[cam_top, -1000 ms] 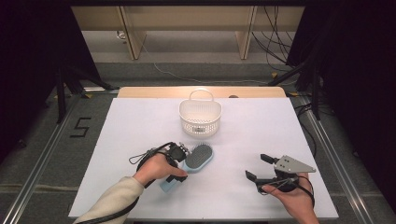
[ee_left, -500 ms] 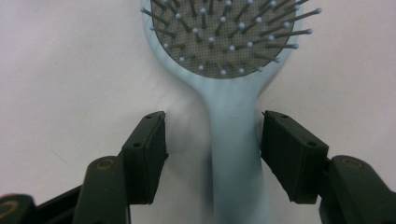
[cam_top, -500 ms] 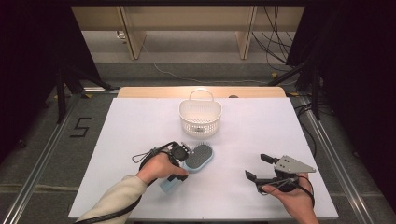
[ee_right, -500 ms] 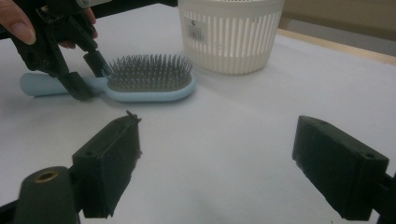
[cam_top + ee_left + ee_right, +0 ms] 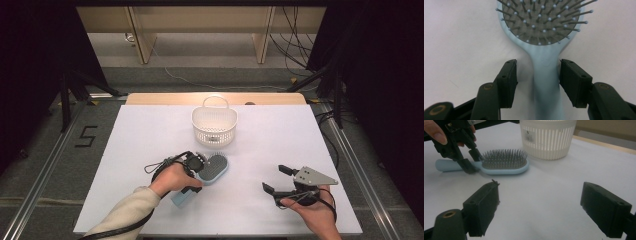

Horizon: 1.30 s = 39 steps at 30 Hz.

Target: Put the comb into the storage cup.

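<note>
The left claw point(image 5: 537, 82) stands wide, its jaws straddling the neck of the pale blue hairbrush point(image 5: 541, 37) without touching it. The brush lies bristles-up on the white worktop point(image 5: 150, 130), near of the white basket point(image 5: 214, 125). The right claw point(image 5: 280, 180), also wide and empty, waits well to the right. Closing off-centre could push the smooth handle sideways or let the head tip and slip out.

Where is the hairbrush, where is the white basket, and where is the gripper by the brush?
hairbrush point(image 5: 546, 75), left gripper view, on its pale blue handle.
white basket point(image 5: 214, 131), high view, on its slatted front wall.
left gripper point(image 5: 537, 75), left gripper view, midway between its open jaws.
</note>
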Each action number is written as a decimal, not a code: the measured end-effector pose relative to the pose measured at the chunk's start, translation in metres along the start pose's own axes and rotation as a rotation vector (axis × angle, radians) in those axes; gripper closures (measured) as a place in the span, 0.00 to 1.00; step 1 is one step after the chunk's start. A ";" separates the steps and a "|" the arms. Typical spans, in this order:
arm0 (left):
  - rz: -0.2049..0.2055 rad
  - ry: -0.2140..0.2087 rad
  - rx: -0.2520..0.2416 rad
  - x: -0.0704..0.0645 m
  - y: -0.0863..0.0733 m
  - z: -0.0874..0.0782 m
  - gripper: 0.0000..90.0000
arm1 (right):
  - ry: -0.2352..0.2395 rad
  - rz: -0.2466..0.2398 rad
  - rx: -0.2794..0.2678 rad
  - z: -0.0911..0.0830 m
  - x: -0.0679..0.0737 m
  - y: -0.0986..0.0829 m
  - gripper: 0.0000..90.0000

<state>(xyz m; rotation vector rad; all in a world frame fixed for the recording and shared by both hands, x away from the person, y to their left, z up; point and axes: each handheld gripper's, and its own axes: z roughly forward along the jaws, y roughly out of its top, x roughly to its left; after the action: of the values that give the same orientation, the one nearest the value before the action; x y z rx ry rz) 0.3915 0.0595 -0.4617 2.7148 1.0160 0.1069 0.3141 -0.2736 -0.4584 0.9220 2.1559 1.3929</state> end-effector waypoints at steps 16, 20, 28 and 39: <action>-0.020 0.006 0.015 -0.004 0.004 0.000 0.64 | 0.002 0.003 0.006 0.001 0.000 -0.001 0.18; -0.026 0.004 0.013 -0.004 0.004 0.000 0.67 | 0.003 0.003 0.010 0.001 -0.001 -0.001 0.18; -0.042 0.006 0.006 -0.005 0.004 0.000 0.75 | 0.003 0.004 0.014 0.001 -0.001 -0.001 0.18; -0.067 0.015 0.006 -0.006 0.004 0.000 0.77 | 0.003 0.004 0.014 0.001 -0.001 -0.001 0.18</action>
<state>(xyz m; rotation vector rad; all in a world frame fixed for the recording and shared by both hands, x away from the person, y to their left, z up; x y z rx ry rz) 0.3894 0.0524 -0.4604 2.6861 1.1121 0.1122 0.3149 -0.2741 -0.4600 0.9302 2.1694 1.3838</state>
